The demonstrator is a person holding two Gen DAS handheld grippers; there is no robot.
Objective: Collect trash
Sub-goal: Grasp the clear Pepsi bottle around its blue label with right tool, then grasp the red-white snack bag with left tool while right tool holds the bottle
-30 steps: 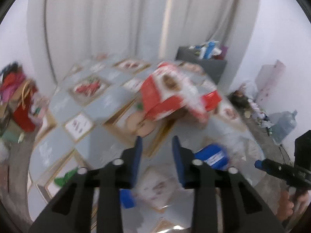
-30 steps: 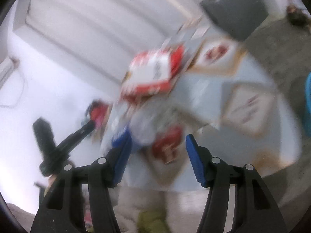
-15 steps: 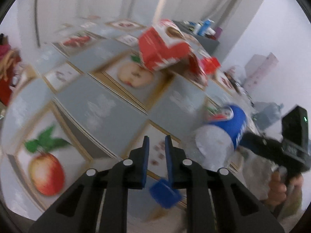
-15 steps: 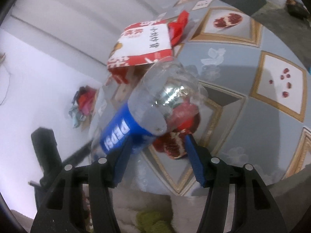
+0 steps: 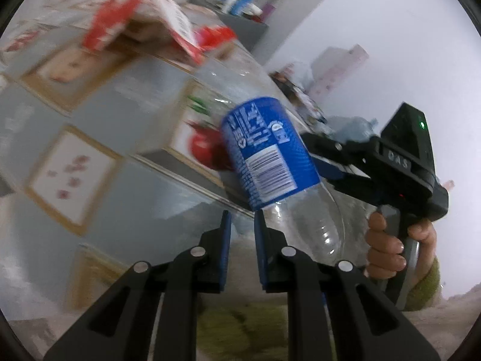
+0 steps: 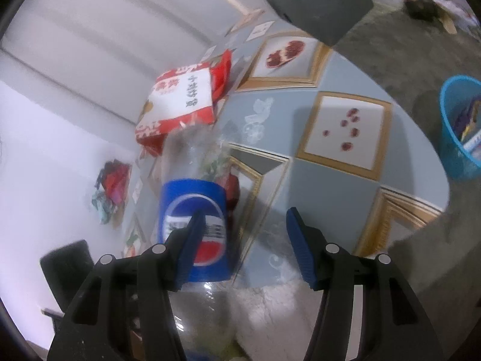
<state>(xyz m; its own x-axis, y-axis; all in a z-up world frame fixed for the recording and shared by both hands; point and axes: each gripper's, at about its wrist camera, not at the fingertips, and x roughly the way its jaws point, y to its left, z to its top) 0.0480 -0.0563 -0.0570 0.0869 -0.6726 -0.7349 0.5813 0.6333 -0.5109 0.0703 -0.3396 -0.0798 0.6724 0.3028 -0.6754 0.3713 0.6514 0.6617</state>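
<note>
A clear plastic Pepsi bottle with a blue label hangs in the air near the table's front edge. In the left wrist view my left gripper is nearly shut with nothing visible between its blue pads; the bottle's neck end lies just right of it. In the right wrist view the bottle lies across my right gripper's left pad. My right gripper stands wide open; whether anything holds the bottle I cannot tell. A red and white carton lies farther back on the table.
The table has a grey cloth with fruit pictures. A blue waste basket with items inside stands on the floor at the right. A dark cabinet stands beyond the table. Clutter lies by the far wall.
The bottle has come closer to both cameras and turned. The blue cap seen below my left gripper is gone from view. My left gripper has swung right toward the right gripper.
</note>
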